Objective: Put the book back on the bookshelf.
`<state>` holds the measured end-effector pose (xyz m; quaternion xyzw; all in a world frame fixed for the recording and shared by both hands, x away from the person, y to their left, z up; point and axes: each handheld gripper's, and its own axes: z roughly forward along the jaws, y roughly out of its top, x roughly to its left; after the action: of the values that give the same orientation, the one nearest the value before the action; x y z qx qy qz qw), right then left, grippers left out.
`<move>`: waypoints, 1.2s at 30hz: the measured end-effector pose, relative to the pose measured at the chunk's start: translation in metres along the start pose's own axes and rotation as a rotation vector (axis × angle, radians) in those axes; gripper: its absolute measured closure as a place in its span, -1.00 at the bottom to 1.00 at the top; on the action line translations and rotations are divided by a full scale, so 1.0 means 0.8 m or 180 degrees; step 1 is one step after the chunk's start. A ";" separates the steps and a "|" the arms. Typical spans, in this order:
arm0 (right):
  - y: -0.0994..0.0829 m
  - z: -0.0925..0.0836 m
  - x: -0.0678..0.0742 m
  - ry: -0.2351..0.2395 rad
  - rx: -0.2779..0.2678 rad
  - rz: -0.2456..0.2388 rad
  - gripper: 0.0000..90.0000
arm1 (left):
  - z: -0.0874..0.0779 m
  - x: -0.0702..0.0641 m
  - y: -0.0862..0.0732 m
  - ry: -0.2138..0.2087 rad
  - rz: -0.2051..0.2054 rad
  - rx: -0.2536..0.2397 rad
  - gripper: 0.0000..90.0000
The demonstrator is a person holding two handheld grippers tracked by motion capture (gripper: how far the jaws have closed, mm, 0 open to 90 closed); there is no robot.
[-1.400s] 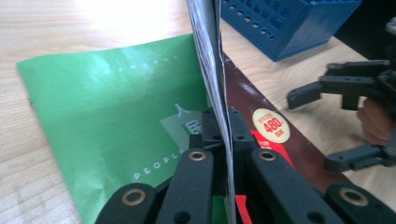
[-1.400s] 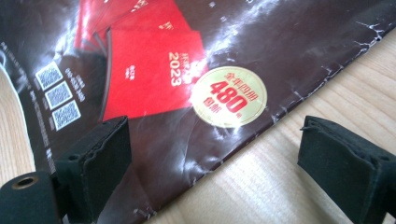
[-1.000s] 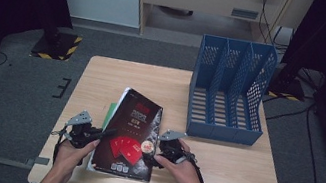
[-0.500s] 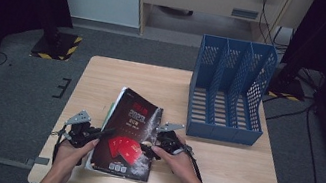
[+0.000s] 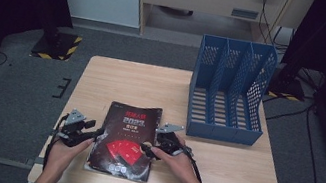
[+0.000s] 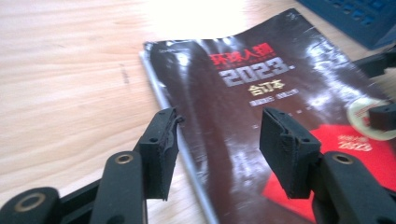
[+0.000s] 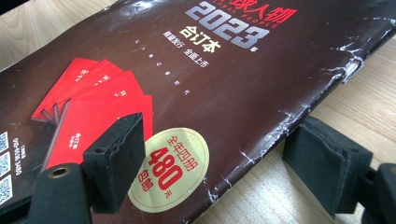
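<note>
A thick book (image 5: 127,138) with a dark glossy cover, red cards and a round yellow sticker lies flat on the wooden table (image 5: 116,83). My left gripper (image 5: 96,133) is at its left edge. Its jaws have just been opening and now stand open (image 6: 217,121) over that edge, pressing on nothing. At the book's (image 7: 224,84) right edge is my right gripper (image 5: 150,149). Its jaws (image 7: 219,122) have just been closing a little but remain wide. One pad hovers over the cover by the sticker, the other stands beside the cracked spine, with a gap.
A blue three-slot file rack (image 5: 229,90) stands at the table's back right, close to the book's far corner. A pale flat edge (image 6: 161,95) shows under the book's left side. Bare wood lies to the left and behind the book.
The book was tilted and askew between both grippers; now it lies flat and squarer to the table. The left jaws, shut on its left edge before, have come apart.
</note>
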<state>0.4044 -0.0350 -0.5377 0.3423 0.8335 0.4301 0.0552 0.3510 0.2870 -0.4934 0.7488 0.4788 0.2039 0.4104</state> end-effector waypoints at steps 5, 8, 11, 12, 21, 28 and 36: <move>0.001 0.001 0.000 -0.0008 -0.0012 0.0038 -0.53 | 0.007 -0.001 -0.009 -0.0101 0.0140 0.0204 0.01; 0.001 0.001 0.000 -0.0009 -0.0012 0.0035 -0.53 | 0.012 -0.003 -0.011 -0.0125 0.0157 0.0318 0.01; 0.001 0.001 0.000 -0.0013 -0.0010 0.0015 -0.53 | 0.016 -0.003 -0.015 -0.0160 0.0116 0.0409 0.02; 0.001 0.001 0.000 -0.0014 -0.0009 0.0015 -0.52 | 0.017 -0.003 -0.017 -0.0176 0.0106 0.0440 0.02; 0.004 0.004 -0.001 0.0008 -0.0055 0.0096 -0.42 | 0.026 -0.001 -0.026 -0.0240 0.0032 0.0643 0.10; 0.015 0.001 0.001 0.0107 -0.0106 0.0194 -0.36 | 0.025 0.004 -0.028 -0.0266 -0.0031 0.0594 0.20; 0.029 0.010 0.008 0.0120 -0.0008 0.0172 -0.35 | 0.026 0.005 -0.028 -0.0288 -0.0066 0.0564 0.26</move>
<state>0.4149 -0.0165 -0.5239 0.3564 0.8244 0.4388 0.0283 0.3548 0.2869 -0.5241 0.7857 0.4836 0.1225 0.3658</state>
